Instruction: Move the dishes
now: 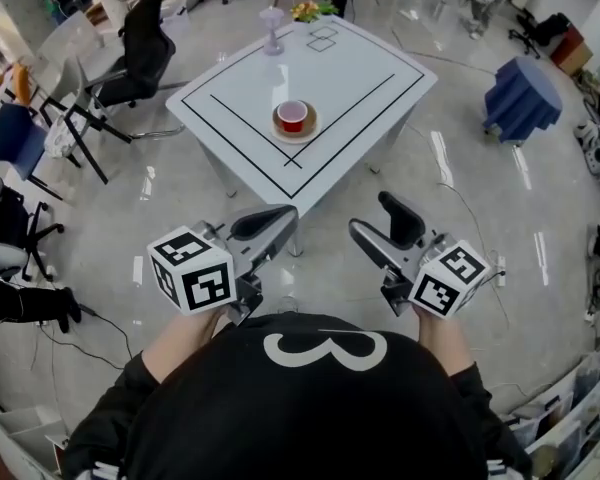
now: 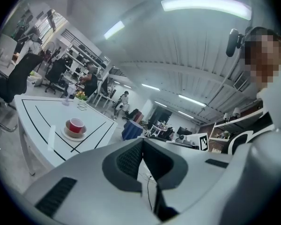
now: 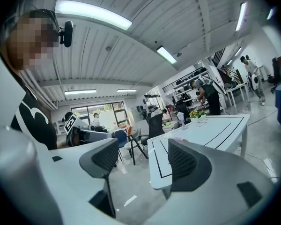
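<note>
i read this as an open-plan robotics lab on an office floor. a white table (image 1: 380,78) marked out with black lines stands on a glossy pale floor (image 1: 460,188). black office chairs (image 1: 140,48) are parked beside it. shelving racks (image 2: 79,53) line the far side, long strip lights (image 2: 206,4) run overhead, and a person (image 2: 90,81) stands at a distant bench.

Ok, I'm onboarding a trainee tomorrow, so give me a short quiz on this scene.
1. True or false: the right claw is open with nothing between its jaws.
2. The cup on the saucer is: A) red B) blue C) green.
3. Fill in: the left claw is ____.
Key: 1 true; 2 A; 3 shut.
</note>
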### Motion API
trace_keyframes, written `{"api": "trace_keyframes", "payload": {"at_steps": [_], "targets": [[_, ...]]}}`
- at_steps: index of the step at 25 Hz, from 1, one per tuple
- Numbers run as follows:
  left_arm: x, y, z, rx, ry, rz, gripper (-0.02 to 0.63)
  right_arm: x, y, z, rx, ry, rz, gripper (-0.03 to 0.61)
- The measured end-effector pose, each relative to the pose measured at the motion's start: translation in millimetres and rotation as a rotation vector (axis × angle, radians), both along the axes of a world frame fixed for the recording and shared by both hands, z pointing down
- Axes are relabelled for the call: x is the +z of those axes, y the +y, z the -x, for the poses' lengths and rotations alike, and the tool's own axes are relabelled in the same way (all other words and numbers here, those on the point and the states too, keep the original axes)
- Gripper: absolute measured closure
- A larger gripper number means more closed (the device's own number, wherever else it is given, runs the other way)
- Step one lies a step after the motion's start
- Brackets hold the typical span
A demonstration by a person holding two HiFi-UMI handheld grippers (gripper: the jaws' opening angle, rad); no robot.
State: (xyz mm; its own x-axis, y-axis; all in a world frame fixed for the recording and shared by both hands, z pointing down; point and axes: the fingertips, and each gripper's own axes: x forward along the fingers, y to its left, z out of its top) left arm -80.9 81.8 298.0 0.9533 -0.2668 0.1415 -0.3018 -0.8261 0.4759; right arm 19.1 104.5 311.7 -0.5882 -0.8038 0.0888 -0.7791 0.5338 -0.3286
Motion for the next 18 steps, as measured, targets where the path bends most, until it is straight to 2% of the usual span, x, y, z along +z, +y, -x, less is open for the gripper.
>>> {"api": "trace_keyframes", "payload": {"at_steps": [7,18], "targets": [[9,-69,13,0.019,0.005,0.005,0.611,7,-64,13,0.027,-0.001,0.024,0.261],[27,-130,19,-0.002,0.019,0.041,0.611,22,-118,17,0.033,0.005,0.073,0.267]]}}
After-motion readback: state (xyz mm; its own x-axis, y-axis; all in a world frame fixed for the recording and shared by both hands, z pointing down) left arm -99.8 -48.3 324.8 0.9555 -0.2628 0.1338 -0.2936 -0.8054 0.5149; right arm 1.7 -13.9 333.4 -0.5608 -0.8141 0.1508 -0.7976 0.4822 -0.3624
